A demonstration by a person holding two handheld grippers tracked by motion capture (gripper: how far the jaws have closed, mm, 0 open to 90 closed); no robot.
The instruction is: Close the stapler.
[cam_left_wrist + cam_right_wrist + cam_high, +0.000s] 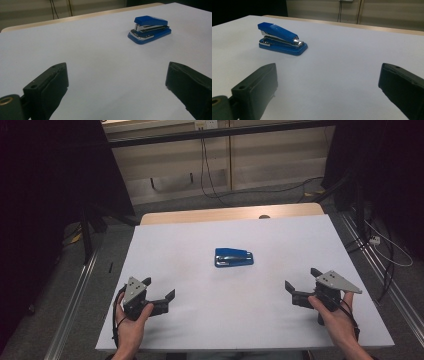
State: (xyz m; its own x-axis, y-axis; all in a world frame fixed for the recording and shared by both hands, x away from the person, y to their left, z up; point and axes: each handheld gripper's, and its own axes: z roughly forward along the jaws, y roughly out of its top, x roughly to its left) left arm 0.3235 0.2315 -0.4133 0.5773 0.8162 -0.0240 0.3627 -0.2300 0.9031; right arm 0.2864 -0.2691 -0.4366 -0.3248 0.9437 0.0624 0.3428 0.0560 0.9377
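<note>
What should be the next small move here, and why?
Probably bring the right gripper forward and inward toward the blue stapler. Both grippers rest near the table's front edge with jaws wide open and nothing held, the left gripper too, and the stapler lies untouched between them.

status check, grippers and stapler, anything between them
Left gripper open, empty, near table edge. Right gripper open, empty, opposite side. Blue stapler flat at mid-table, untouched. Bare white surface between it and both grippers.
</note>
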